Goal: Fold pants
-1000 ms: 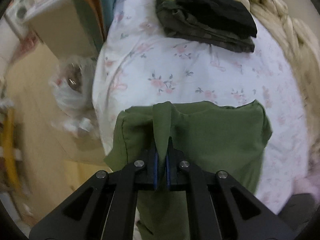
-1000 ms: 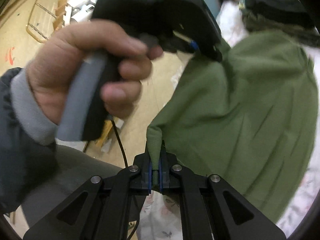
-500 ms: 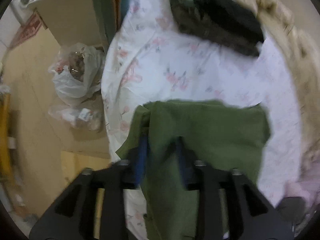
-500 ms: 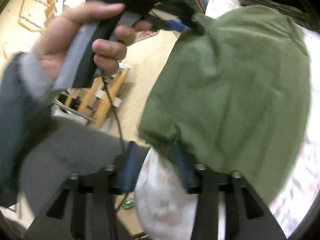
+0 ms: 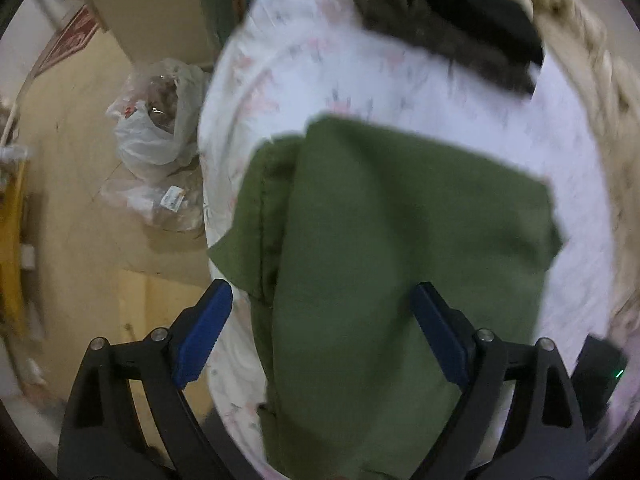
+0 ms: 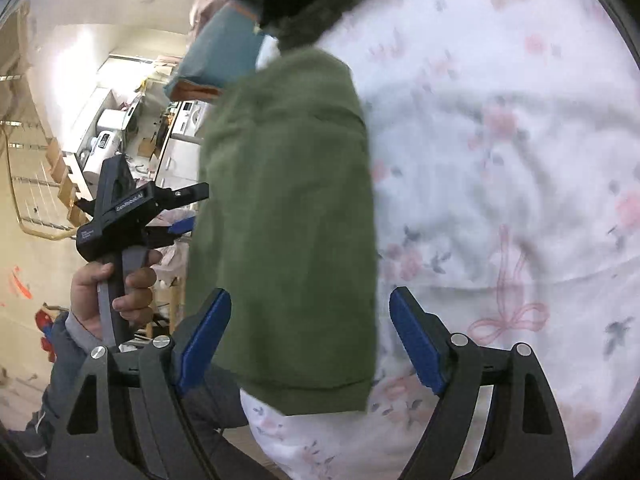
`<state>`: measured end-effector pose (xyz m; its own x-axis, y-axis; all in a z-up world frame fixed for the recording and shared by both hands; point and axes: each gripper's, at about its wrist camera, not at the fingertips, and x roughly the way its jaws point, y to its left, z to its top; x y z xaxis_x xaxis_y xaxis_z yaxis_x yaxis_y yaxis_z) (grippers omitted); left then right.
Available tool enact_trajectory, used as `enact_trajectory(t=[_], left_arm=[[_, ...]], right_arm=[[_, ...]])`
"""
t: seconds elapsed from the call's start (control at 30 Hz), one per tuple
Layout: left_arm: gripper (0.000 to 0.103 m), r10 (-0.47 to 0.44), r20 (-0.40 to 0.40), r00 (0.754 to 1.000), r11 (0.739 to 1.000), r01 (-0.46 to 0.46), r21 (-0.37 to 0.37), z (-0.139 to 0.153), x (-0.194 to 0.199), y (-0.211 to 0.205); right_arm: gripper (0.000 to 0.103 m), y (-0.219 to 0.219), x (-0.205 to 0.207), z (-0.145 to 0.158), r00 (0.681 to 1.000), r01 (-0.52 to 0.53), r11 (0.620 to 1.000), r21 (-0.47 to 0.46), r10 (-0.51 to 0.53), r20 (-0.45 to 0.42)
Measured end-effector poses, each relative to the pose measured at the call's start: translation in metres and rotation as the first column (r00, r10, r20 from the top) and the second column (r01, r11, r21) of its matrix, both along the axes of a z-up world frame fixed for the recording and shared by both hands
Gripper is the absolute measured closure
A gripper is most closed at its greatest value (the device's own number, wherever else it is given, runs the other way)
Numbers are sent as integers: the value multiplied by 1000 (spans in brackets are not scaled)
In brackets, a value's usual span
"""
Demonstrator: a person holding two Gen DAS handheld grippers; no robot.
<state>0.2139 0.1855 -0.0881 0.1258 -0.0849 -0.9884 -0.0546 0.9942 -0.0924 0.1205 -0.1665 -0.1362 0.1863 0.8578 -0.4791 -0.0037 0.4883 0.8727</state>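
Note:
The green pants [image 5: 392, 248] lie folded into a rectangle on the floral bed sheet [image 5: 460, 96], at the bed's near left edge. They also show in the right wrist view [image 6: 288, 216]. My left gripper [image 5: 322, 336] is open and empty, its blue pads wide apart above the near part of the pants. My right gripper [image 6: 310, 338] is open and empty over the pants' near end. The left gripper [image 6: 186, 210] also shows in the right wrist view, held by a hand beside the bed, jaws apart.
A stack of folded dark clothes [image 5: 448, 12] lies at the far side of the bed. A beige blanket [image 5: 600, 92] runs along the right. Plastic bags [image 5: 156, 132] sit on the wooden floor to the left. A dark device [image 5: 598, 372] lies at the right.
Both grippers were shut on the pants' edge a second ago. They have let go, opened wide and pulled back. The pants now rest folded on the sheet.

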Motion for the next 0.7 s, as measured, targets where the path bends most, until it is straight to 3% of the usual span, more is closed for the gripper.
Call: enact_trajectory(t=[0.1, 0.2, 0.27, 0.33, 0.37, 0.43, 0.5, 0.57, 0.6, 0.63, 0.7], left_arm=[[7, 11, -58, 998, 998, -8, 59, -27, 4, 5], [9, 4, -75, 997, 1000, -2, 28, -40, 10, 6], [20, -19, -63, 998, 1000, 19, -6, -40, 13, 2], [43, -35, -71, 997, 999, 33, -33, -40, 13, -4], [49, -43, -68, 997, 998, 41, -39, -39, 13, -6], [73, -84, -52, 995, 996, 83, -22, -34, 12, -12], [85, -92, -51, 994, 996, 91, -26, -30, 10, -13], [90, -106, -32, 994, 994, 106, -13, -23, 8, -14], [91, -109, -19, 994, 994, 109, -8, -18, 7, -15], [91, -103, -5, 995, 995, 103, -8, -13, 5, -16], [92, -83, 24, 996, 996, 84, -33, 0, -1, -14]], right_arm=[[19, 18, -3, -21, 994, -88, 996, -28, 86, -66], [19, 21, -6, -24, 993, -101, 994, -37, 98, -59], [19, 21, -3, -22, 994, -87, 996, -22, 85, -66], [19, 24, -9, -19, 994, -93, 996, -4, 92, -59], [19, 31, -8, -19, 993, -108, 994, -2, 108, -55], [19, 43, -15, -23, 990, -133, 991, -10, 132, -41], [22, 47, -12, -22, 991, -133, 990, -50, 133, -11], [46, 56, -15, -14, 989, -143, 982, -120, 147, 24], [76, 57, -17, -7, 987, -138, 975, -175, 151, 61], [88, 57, -18, 1, 983, -134, 973, -188, 154, 95], [90, 46, -21, 19, 981, -109, 978, -179, 135, 140]])
